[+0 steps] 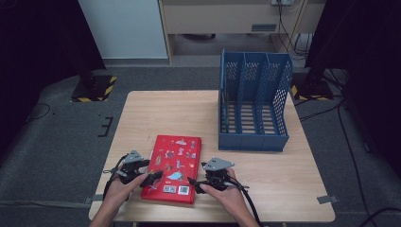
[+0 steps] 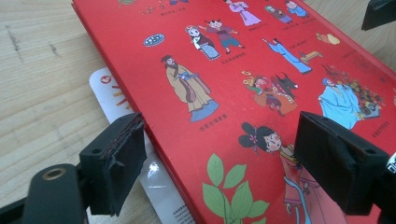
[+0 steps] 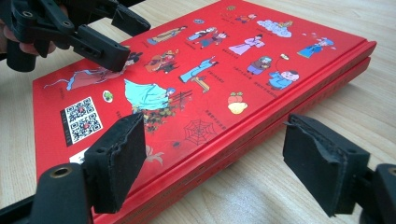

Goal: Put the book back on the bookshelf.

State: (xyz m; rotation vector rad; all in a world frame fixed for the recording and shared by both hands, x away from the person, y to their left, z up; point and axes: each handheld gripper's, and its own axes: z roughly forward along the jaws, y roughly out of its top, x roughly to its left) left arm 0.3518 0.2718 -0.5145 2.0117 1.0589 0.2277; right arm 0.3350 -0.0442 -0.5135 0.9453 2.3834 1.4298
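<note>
On the near half of the bench [image 1: 142, 109], left side, the left gripper [image 1: 152, 178] is hovering at the left edge of the red book [image 1: 173, 165], jaws standing apart; in the left gripper view one pad is sitting over bare wood beside a white sheet [image 2: 109, 91] poking out from under the book, the other is hanging over the cover, nothing pinched between them. Centre: the red book is lying flat near the front edge, illustrated cover up, QR code at its near end. Right of it, the right gripper [image 1: 195, 184] is straddling the book's right edge with jaws wide apart, gripping nothing. Far right, the blue file rack [image 1: 254, 137] is standing upright, well apart from the book
</note>
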